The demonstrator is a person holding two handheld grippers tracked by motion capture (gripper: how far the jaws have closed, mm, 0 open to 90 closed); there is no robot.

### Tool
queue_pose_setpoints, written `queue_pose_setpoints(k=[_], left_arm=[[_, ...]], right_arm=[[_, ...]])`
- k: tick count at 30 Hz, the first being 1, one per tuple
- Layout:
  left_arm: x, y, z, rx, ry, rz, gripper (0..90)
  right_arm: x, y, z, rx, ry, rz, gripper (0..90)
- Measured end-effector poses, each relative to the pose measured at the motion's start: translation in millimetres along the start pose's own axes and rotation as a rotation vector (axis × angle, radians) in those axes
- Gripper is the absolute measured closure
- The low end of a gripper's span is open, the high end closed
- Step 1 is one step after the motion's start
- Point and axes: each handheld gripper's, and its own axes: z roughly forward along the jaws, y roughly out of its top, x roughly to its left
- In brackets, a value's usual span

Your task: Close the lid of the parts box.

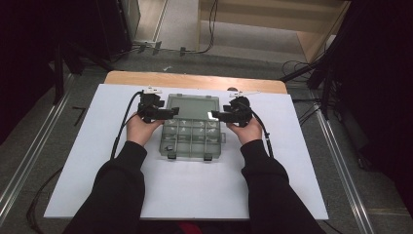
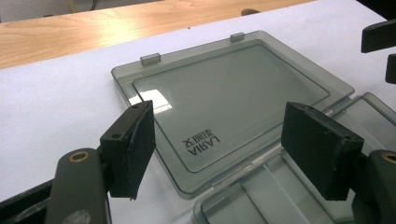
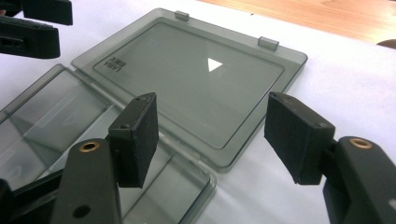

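A clear grey plastic organiser box (image 1: 192, 139) lies open on the white sheet. Its lid (image 1: 193, 106) is folded flat away from me, and its divided tray holds small compartments. In the left gripper view the lid (image 2: 224, 100) lies flat with printed lettering, and the tray edge (image 2: 261, 196) sits below it. My left gripper (image 1: 171, 112) hovers open over the box's left hinge corner, nothing between its jaws (image 2: 217, 149). My right gripper (image 1: 216, 116) stands open over the right hinge corner (image 3: 210, 140). The lid (image 3: 187, 79) fills the space behind those jaws.
The white sheet (image 1: 97, 161) covers most of a wooden table (image 1: 195, 79), whose bare strip shows at the far edge. Cables trail from both grippers across the sheet. Dark stands and cables crowd the floor around the table.
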Motion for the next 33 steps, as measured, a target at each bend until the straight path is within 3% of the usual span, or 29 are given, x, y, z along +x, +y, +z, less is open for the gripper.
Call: queue_pose_setpoints(k=[11,20,33], left_arm=[[1.1,-2.0,19.1,-0.021,0.06,-0.008,26.8],[3.6,-4.4,24.0,-0.05,0.102,-0.003,26.7],[10.3,-8.6,29.8,-0.048,0.096,-0.05,26.6]], right_arm=[[-4.0,5.1,14.5,-0.012,-0.057,0.037,34.1],[-6.5,3.9,26.0,-0.015,-0.093,0.061,34.1],[-9.1,0.3,35.4,-0.021,-0.123,0.076,34.1]])
